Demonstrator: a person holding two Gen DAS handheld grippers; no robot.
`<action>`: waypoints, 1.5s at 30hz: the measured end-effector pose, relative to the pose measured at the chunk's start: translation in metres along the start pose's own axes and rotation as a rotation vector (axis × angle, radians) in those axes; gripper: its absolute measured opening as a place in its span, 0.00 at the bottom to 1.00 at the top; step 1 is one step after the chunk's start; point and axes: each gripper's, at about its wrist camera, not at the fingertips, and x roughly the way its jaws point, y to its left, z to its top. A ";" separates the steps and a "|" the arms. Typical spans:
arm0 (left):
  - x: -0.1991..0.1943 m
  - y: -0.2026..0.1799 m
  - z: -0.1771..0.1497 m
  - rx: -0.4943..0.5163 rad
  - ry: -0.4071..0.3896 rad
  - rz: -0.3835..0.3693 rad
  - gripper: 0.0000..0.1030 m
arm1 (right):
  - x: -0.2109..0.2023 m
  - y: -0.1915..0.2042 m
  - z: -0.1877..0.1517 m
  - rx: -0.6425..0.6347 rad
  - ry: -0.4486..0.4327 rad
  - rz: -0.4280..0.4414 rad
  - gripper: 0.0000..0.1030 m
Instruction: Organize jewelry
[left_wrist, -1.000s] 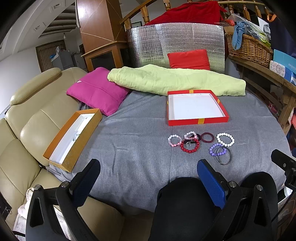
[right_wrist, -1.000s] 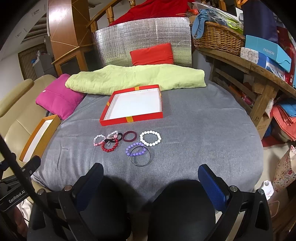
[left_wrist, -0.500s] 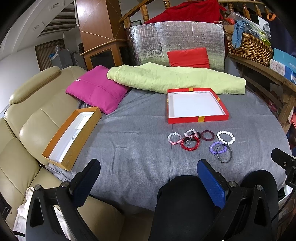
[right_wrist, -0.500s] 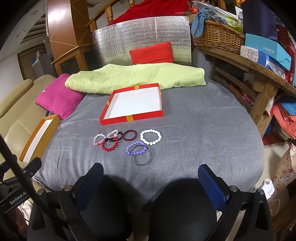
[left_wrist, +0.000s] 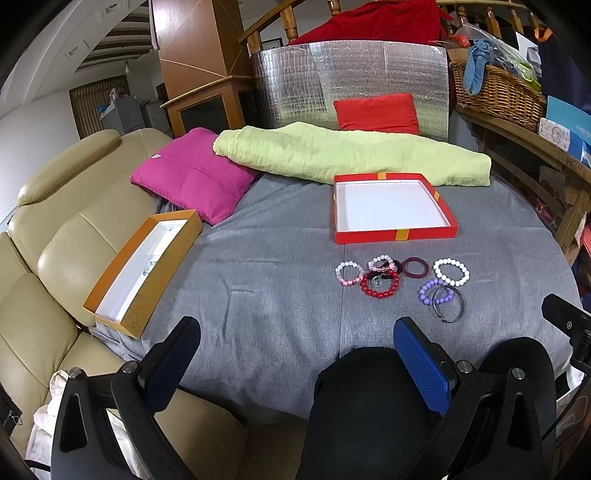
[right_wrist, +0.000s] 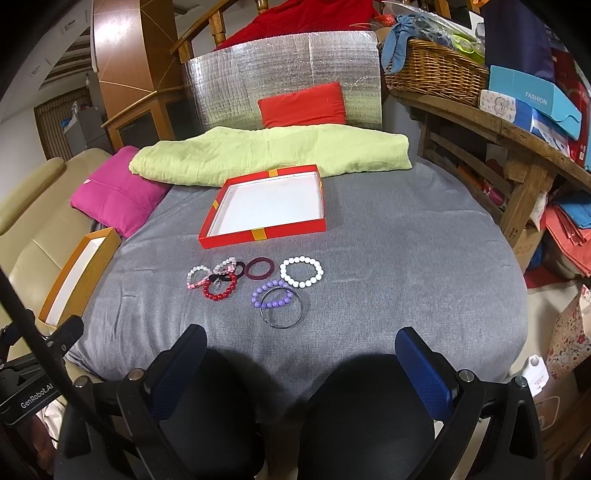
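I see both grippers, left (left_wrist: 295, 354) and right (right_wrist: 301, 363), spread wide, empty; bracelets (right_wrist: 255, 282) mid-frame below red box (right_wrist: 258, 233).

A pink cushion (left_wrist: 192, 177) touches a green blanket (left_wrist: 347, 155) beside a wicker basket (left_wrist: 495, 96).

My left camera looks forward and down from the near edge of the grey cloth (left_wrist: 277, 266), set back from the bracelets (left_wrist: 380, 284). It sits more to the left, so I see the sofa (left_wrist: 66, 229) and orange box (left_wrist: 144, 269). My right camera looks the same way from further right, showing the wooden shelf (right_wrist: 517, 147). Both see the red tray (right_wrist: 266, 203) and bracelets.
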 end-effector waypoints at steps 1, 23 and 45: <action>0.000 0.000 0.000 0.000 0.001 -0.001 1.00 | 0.001 0.000 0.000 0.002 0.005 0.002 1.00; 0.105 0.027 -0.014 -0.094 0.244 -0.158 1.00 | 0.093 -0.040 -0.001 0.059 0.132 0.038 0.75; 0.237 -0.016 0.034 -0.084 0.397 -0.299 1.00 | 0.192 -0.006 -0.006 -0.134 0.295 0.121 0.77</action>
